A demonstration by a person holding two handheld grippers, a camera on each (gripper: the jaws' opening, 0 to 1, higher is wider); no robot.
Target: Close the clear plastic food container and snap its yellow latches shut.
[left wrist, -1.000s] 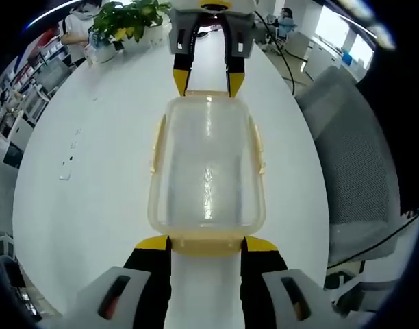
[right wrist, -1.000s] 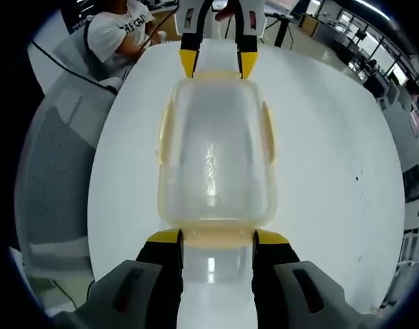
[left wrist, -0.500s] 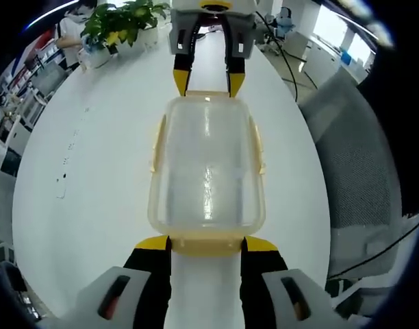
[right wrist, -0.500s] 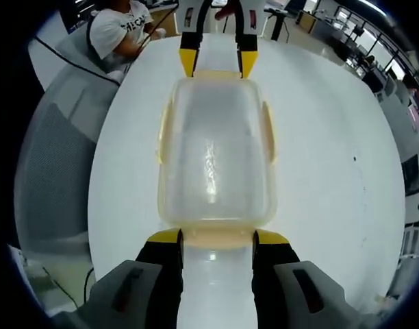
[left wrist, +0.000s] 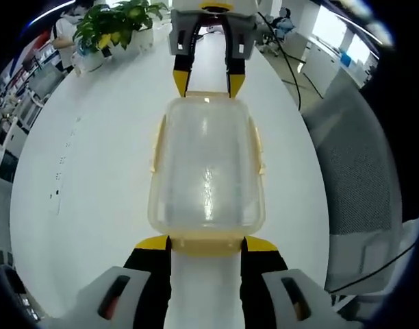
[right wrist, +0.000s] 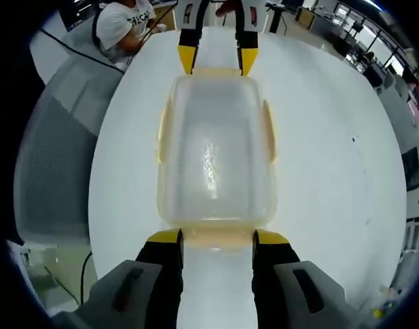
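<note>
The clear plastic food container point(left wrist: 208, 164) with its lid on stretches lengthwise between my two grippers above the white table point(left wrist: 86, 178). Yellow side latches point(left wrist: 155, 145) lie along its long edges. My left gripper point(left wrist: 208, 245) is shut on the near end latch point(left wrist: 208, 242); the right gripper point(left wrist: 208, 82) holds the far end. In the right gripper view the same container point(right wrist: 215, 154) runs from my right gripper point(right wrist: 216, 240), shut on its end latch point(right wrist: 216, 238), to the left gripper point(right wrist: 218, 62) at the far end.
A grey mesh chair point(left wrist: 363, 171) stands beside the table, also seen as the chair point(right wrist: 55, 157) in the right gripper view. A potted plant point(left wrist: 117, 24) sits at the table's far end. A seated person point(right wrist: 124, 24) is beyond the table.
The table and room have swung behind the container in both views, so both cameras moved. The container keeps its place between the two grippers.
</note>
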